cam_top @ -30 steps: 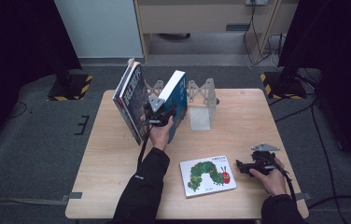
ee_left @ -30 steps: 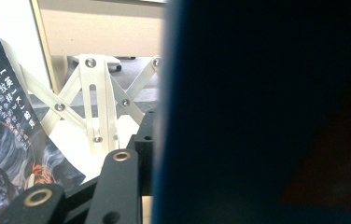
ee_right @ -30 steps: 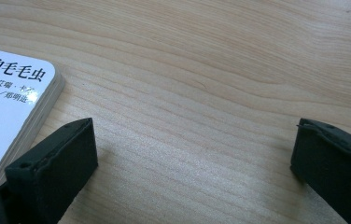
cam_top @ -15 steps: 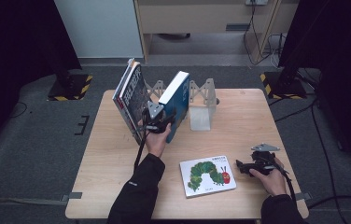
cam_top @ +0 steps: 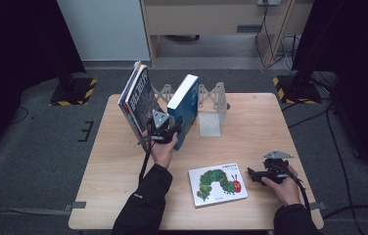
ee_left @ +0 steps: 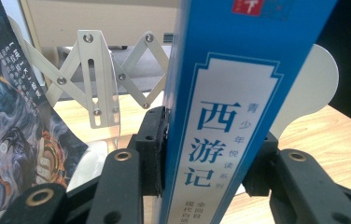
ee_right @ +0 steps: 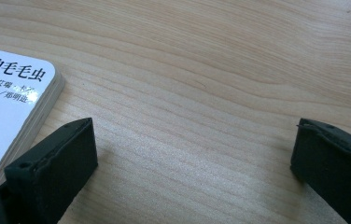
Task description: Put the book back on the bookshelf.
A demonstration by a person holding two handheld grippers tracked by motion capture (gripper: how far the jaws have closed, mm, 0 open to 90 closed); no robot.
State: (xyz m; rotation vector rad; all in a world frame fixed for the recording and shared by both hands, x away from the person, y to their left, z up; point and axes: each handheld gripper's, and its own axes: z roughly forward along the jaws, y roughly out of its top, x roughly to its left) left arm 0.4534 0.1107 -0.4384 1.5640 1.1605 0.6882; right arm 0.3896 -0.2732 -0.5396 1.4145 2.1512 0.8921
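— While my left gripper (cam_top: 168, 128) pinches the blue book (cam_top: 183, 108) upright beside the white rack (cam_top: 210, 105), how should I seat it?
— Keep it vertical; right gripper (cam_top: 256, 174) idles spread.

The left claw (cam_top: 168, 128) is raised at the end of an outstretched left forearm in a dark sleeve, its jaws clamped on a blue book's spine (ee_left: 220, 116), having just closed a little further. The right claw (cam_top: 258, 174) lies low near the bench, pointing left, jaws wide apart with nothing between them.
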